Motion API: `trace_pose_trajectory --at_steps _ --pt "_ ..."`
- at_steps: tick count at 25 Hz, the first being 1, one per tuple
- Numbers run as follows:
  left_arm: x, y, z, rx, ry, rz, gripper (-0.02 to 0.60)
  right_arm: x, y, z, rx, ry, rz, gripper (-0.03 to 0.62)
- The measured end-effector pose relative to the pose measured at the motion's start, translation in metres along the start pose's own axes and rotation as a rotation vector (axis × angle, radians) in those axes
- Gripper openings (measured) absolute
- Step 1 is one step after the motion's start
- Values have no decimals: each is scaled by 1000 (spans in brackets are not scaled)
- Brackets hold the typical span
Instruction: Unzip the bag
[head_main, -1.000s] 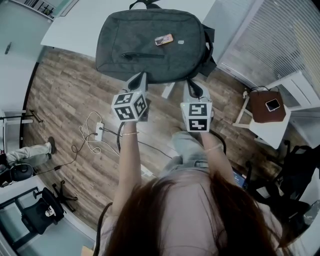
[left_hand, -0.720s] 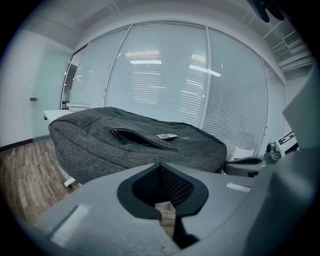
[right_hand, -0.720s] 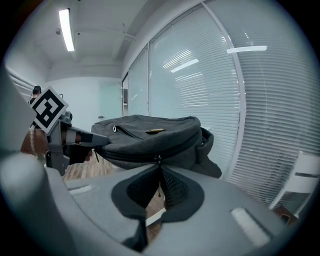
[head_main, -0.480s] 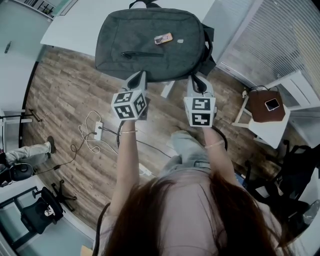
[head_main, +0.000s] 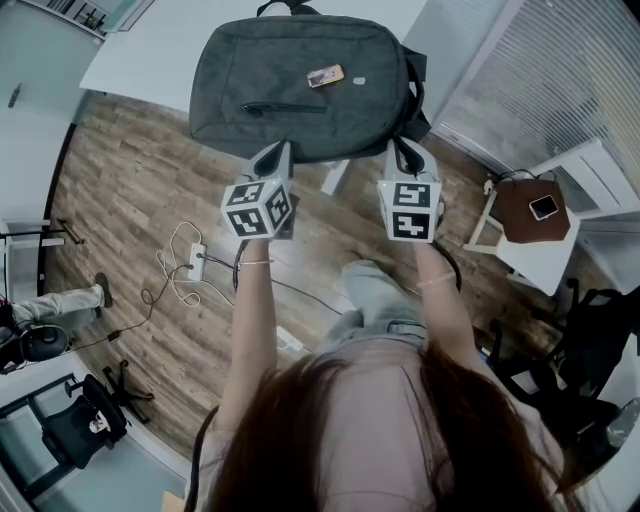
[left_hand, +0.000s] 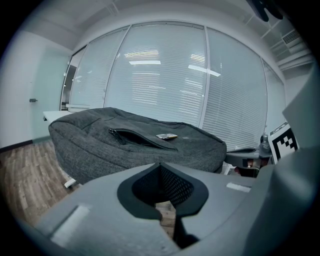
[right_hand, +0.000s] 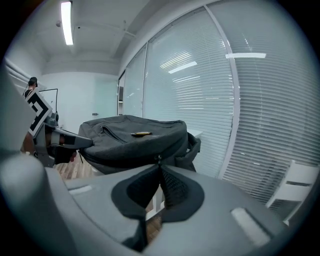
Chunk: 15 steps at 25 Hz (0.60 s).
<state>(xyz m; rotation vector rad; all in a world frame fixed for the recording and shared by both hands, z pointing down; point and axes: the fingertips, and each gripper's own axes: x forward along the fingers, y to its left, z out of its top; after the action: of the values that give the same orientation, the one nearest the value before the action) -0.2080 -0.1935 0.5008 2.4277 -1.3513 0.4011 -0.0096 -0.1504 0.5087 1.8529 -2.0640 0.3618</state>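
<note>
We start at the right gripper (right_hand: 159, 161): its jaws are pressed together, and a small zip pull (right_hand: 159, 157) seems to be pinched right at their tips. It is tiny, so that is our reading, not a certainty. The tips sit at the near right corner of the dark grey fabric backpack (head_main: 300, 90), where the main seam runs round the side. That is a sensible place to draw a slider along the edge.

Over to the left gripper (left_hand: 160, 165): its jaws are closed too, with nothing between them. Its nose is at the bag's near edge, left of centre. We cannot tell whether it touches the cloth. We judge it is there to brace the bag so it does not slide with the pull.

The backpack lies flat on the white table (head_main: 150, 60), overhanging its near edge. The front-pocket zip (head_main: 285, 108) faces up, and a small tan label (head_main: 327, 77) lies beyond it.
</note>
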Motion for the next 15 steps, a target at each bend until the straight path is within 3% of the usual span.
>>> trace_pose_trajectory --at_steps 15 --pt "1 0 -1 10 0 3 9 10 -20 7 -40 15 -16 11"
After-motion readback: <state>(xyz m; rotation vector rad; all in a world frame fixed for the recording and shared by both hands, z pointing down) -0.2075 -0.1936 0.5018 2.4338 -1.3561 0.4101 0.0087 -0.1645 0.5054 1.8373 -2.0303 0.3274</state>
